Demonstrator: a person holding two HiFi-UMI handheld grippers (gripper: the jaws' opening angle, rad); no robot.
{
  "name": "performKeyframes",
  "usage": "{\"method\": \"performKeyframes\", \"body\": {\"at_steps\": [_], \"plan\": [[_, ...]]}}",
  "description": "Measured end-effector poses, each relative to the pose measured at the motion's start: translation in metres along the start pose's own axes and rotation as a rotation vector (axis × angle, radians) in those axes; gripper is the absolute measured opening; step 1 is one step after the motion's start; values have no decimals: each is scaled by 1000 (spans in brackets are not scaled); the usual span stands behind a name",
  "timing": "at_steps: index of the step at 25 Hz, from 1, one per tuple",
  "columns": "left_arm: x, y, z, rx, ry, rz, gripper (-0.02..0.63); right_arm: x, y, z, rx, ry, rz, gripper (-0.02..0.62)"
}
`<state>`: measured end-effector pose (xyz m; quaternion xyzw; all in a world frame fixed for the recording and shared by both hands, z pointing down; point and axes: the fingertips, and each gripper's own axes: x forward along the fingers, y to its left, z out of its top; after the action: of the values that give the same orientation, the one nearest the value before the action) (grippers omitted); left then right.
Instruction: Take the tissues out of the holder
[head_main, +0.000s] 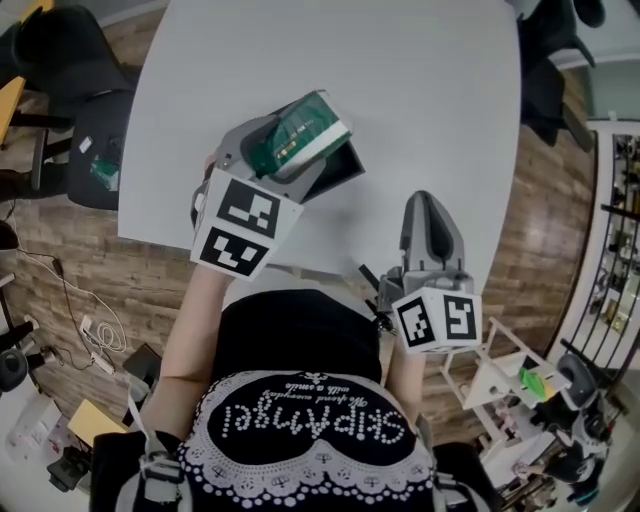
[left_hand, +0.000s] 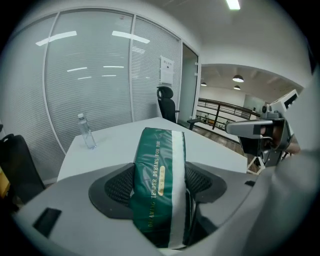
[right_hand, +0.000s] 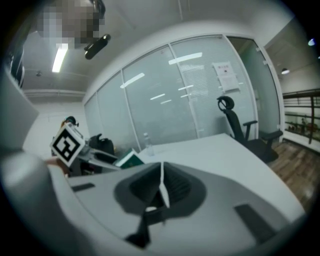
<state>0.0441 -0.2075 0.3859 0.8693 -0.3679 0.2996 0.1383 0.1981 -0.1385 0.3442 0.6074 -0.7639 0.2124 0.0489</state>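
pinching the tissue pack (left_hand: 159, 185), left gripper (head_main: 292, 150) hovers over open table (head_main: 420, 90); right gripper (right_hand: 161, 186) pressed together.

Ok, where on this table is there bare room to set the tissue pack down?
The table is bare across its far half beyond the holder, and on the right between holder and right gripper. It is crowded at the near left, where the left gripper holds the tissue pack at the holder. A bottle stands near a far edge.

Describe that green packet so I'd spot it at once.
Start at the white table. Near its front edge, the jaws of the left gripper clamp a green tissue pack with a white stripe and gold lettering; the holder by it is plain black.
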Motion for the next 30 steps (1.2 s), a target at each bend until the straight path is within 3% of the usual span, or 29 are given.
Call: {"method": "performKeyframes", "body": {"at_steps": [9,30], "plan": [[-35,9,43,-63,-188,-2,336,-5,14,33,-55,-74,22,35],[-142,30,111,-75,-560,133,337,-37,35,92,-105,-224,14,35]]}}
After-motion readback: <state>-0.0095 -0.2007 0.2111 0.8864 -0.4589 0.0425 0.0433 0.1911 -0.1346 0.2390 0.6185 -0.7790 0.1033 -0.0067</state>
